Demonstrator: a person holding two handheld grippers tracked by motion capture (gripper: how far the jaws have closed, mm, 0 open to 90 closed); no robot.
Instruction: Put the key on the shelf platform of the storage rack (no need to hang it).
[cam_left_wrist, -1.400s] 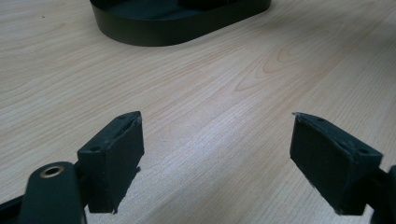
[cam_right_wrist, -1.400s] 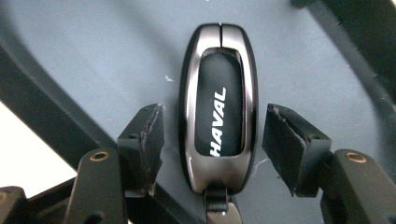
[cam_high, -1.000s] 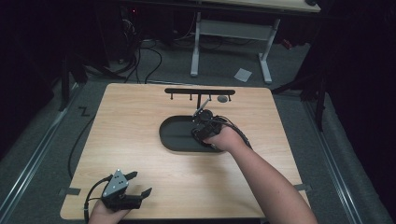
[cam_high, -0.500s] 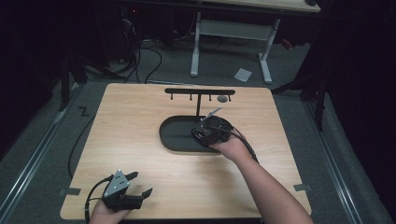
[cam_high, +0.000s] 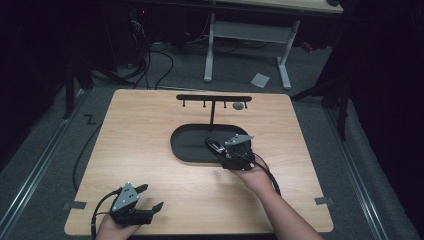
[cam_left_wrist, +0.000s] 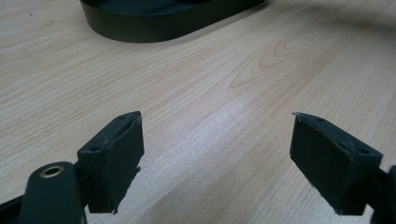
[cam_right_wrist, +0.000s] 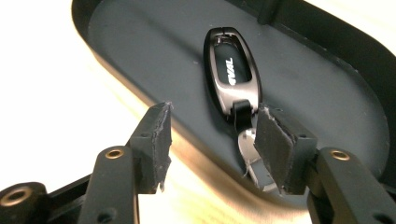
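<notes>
A glossy black key fob (cam_right_wrist: 231, 74) with white lettering lies flat in a black oval tray (cam_right_wrist: 140, 46). Its silver end (cam_right_wrist: 252, 149) sits just behind my right gripper's right pad (cam_right_wrist: 275, 149). My right gripper (cam_right_wrist: 212, 112) stands open over the tray's near rim, with the fob's near end between its jaws. From above, the right gripper (cam_high: 221, 150) is at the tray's (cam_high: 180, 150) near right side, beside the fob (cam_high: 215, 145). My left gripper (cam_high: 150, 196) is open near the table's front left corner, nothing between its jaws (cam_left_wrist: 217, 116).
A black T-shaped rack (cam_high: 212, 98) with small hooks stands behind the tray, with a small grey object (cam_high: 238, 105) at its right end. Bare wood stretches between the left gripper and the tray's wall (cam_left_wrist: 163, 23). Cables trail from both grippers.
My right gripper has drawn back from the middle of the tray toward its near right rim. The left gripper has stayed put.
</notes>
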